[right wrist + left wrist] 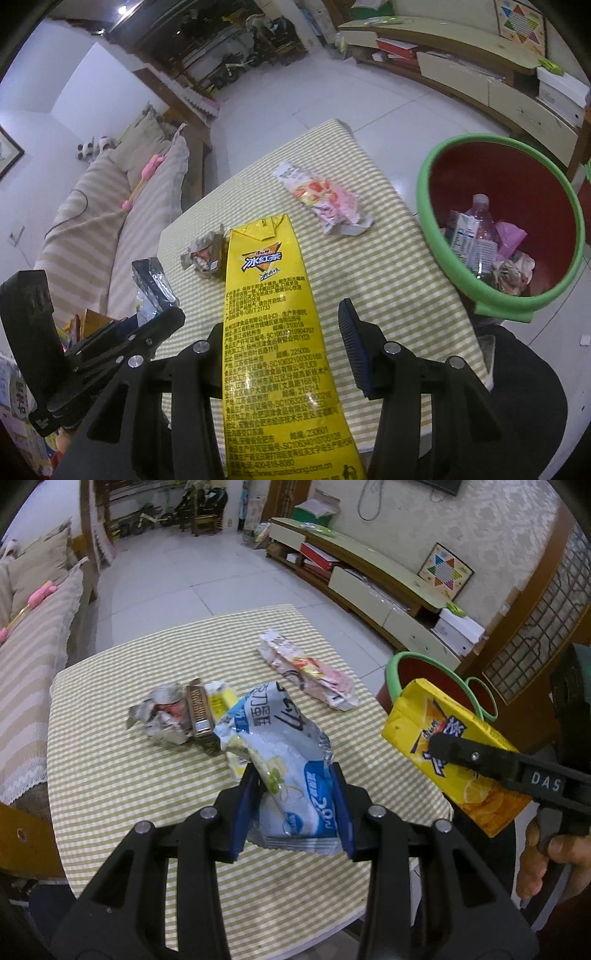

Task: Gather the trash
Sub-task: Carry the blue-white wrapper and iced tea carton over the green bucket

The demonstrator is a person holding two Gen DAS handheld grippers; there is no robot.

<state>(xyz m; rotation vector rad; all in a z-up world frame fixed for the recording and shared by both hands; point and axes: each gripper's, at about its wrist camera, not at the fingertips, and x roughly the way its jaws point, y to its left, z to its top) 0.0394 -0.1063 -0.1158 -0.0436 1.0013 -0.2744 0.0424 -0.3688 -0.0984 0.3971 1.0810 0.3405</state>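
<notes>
My left gripper (295, 786) is shut on a crumpled blue-and-white snack bag (280, 746), lifted above the checked tablecloth (110, 775). My right gripper (282, 321) is shut on a flattened yellow tea carton (266, 295), held in the air; that carton (424, 716) hangs at the table's right edge, in front of the bin. The bin has a green rim (498, 302) and a red inside, and holds a bottle, a carton and wrappers. On the table lie a pink wrapper (310, 672) and a crumpled wrapper with a brown box (173, 716).
A striped sofa (33, 664) runs along the table's left side. A low TV cabinet (388, 590) stands against the far right wall, with tiled floor between. A person's hand (546, 856) holds the right gripper's handle. The left gripper (162, 314) shows left of the carton.
</notes>
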